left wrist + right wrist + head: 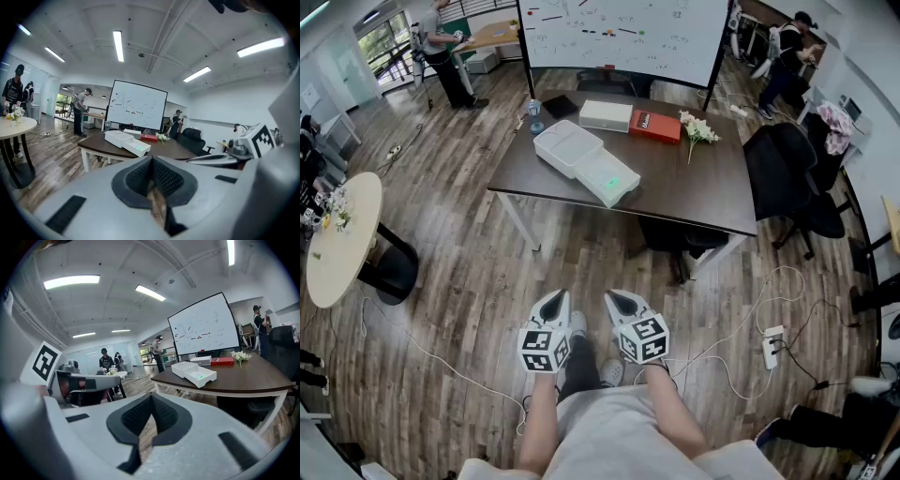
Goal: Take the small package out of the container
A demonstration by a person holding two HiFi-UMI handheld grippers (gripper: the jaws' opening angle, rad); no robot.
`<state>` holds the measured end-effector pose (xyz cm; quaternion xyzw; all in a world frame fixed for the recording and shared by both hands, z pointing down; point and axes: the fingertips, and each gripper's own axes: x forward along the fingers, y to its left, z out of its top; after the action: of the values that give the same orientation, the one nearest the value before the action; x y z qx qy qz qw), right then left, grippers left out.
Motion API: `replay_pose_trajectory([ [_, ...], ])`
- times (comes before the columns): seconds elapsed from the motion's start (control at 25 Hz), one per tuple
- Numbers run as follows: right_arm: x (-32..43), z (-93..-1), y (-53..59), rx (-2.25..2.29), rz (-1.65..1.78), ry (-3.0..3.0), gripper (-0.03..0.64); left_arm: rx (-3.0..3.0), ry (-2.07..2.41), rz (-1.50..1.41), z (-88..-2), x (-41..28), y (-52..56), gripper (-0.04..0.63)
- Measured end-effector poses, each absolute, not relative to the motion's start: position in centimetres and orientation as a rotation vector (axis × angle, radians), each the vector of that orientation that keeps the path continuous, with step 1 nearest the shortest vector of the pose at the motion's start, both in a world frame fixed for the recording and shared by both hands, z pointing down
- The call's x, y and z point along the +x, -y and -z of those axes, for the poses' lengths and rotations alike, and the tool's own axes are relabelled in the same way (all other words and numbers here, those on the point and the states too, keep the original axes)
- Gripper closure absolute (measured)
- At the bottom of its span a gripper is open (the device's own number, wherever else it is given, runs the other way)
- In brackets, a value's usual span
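Okay, I've got both grippers low in front of the body, well short of the table (694, 192), nothing in reach yet. The left gripper (554, 302) has its jaws pressed together, nothing between them but floor beyond; the right gripper (622, 302) is the same, pads meeting and empty. Straight ahead on the table lies the open white container (572, 150), its long axis running from far-left to near-right as I look down on it. The near-right half is the one that matters: there's a small green patch in it, which I take to be the small package (610, 183), though it's too small to make out its shape from here. It lies dead ahead of the tips and well apart from both. By my read the right gripper lines up a touch better with that near-right end, so I'd call it the nearer hand. Both jaws need to open before anything gets pinched, and the approach will have to come down over the near edge of the table.
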<state>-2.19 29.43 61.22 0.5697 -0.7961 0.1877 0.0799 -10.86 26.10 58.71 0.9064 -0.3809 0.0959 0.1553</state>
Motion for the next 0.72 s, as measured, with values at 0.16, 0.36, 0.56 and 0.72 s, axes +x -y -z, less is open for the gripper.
replay_pose_trajectory([
  [0.16, -5.1, -61.9, -29.3, 1.636, -0.557, 2.404, 0.620, 2.555, 1.120, -0.286, -58.8, -14.3, -26.1, 0.591],
  [0.36, -5.9, -62.4, -27.8, 1.504, -0.522, 2.446, 0.618, 2.557, 1.144, -0.263, -58.9, -14.4, -24.9, 0.591],
  [0.56, -7.2, -62.5, -25.8, 1.435, -0.587, 2.501, 0.612, 2.534, 1.226, -0.232, -57.9, -16.4, -23.0, 0.589],
  [0.72, -8.8, -63.3, -24.7, 1.348, -0.551, 2.494, 0.608, 2.467, 1.325, -0.223, -58.3, -18.8, -21.5, 0.586],
])
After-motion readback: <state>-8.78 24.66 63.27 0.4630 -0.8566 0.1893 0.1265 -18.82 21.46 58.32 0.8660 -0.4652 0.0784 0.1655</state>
